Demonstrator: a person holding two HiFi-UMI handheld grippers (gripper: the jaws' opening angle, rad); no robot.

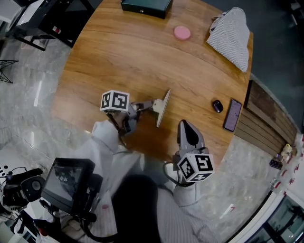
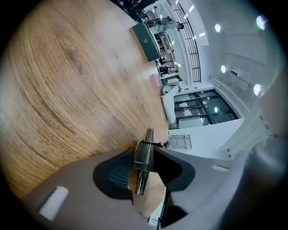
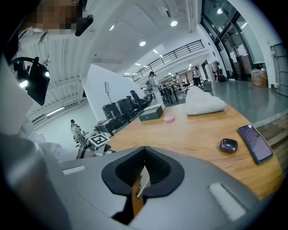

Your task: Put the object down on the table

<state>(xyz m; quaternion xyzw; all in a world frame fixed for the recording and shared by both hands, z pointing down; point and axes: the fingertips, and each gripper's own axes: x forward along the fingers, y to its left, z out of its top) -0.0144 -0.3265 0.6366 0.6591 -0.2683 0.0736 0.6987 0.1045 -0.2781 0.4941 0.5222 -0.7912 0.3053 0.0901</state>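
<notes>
A thin flat clipboard stands on its edge on the round wooden table, near the front rim. My left gripper reaches it from the left. In the left gripper view the board's metal clip sits between the dark pads of my left gripper, whose jaws stand wide apart and do not press on it. My right gripper hovers just right of the board with its fingers together and nothing in them. In the right gripper view the tips of my right gripper meet above the table.
Far across the table are a dark box, a pink disc and a folded striped cloth. A small dark case and a phone lie at the right rim. A camera rig stands at lower left on the floor.
</notes>
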